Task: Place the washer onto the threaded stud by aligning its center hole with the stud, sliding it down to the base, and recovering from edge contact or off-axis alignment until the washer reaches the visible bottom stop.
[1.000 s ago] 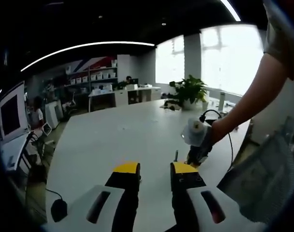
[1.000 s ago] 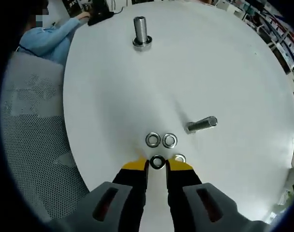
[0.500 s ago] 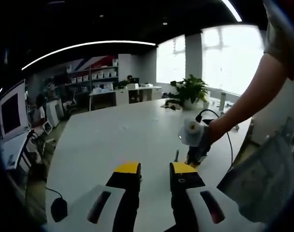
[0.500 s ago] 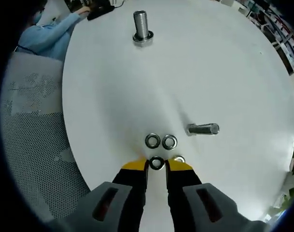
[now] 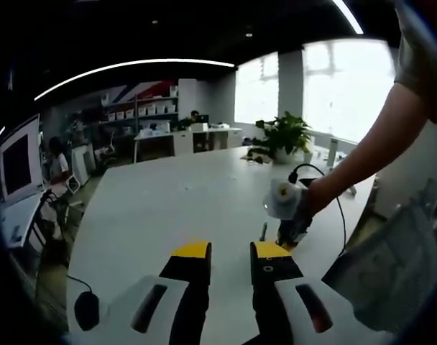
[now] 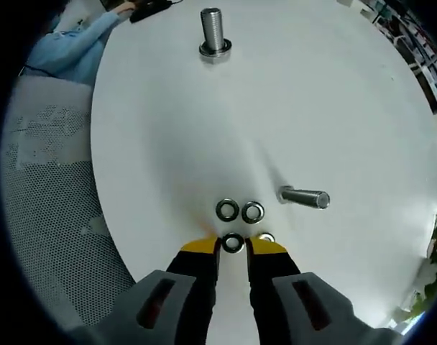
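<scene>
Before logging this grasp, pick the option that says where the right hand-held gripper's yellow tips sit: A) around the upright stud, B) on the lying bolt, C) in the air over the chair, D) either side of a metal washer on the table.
D: the right hand-held gripper has its yellow tips flanking a small metal washer on the white round table.

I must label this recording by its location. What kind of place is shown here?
Probably an open-plan office or lab: a long white table, shelving with storage boxes along the far wall, a monitor at one side, and a potted plant by large windows.
</scene>
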`<control>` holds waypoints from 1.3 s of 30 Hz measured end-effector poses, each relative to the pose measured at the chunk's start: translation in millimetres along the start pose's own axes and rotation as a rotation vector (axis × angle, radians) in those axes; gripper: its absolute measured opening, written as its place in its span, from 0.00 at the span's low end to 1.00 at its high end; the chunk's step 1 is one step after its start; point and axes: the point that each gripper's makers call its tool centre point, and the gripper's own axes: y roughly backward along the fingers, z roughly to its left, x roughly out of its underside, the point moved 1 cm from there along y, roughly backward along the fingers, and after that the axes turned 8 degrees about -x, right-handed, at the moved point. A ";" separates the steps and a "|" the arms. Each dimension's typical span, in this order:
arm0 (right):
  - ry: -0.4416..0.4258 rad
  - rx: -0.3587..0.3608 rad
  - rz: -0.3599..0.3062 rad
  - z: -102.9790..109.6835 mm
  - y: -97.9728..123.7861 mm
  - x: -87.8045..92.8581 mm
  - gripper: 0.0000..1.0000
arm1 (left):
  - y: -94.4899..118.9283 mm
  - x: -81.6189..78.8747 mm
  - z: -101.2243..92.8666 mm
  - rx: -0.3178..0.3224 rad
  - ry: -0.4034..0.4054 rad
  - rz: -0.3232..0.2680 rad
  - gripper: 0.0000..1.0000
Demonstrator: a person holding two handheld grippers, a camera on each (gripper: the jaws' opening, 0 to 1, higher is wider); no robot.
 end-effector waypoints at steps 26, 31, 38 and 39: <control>0.014 0.008 -0.013 -0.9 0.8 1.5 0.15 | 0.8 -1.0 2.4 -0.012 0.001 -0.003 0.20; 0.005 -0.013 -0.012 -1.9 0.5 0.7 0.14 | 0.9 -0.9 3.6 -0.015 0.005 -0.003 0.19; -0.003 -0.029 -0.010 -3.7 0.8 0.2 0.03 | 0.7 -0.6 3.9 -0.016 0.007 -0.001 0.19; -0.008 -0.027 -0.020 -5.5 3.4 1.3 0.03 | 0.9 -1.4 4.5 -0.019 0.006 -0.006 0.19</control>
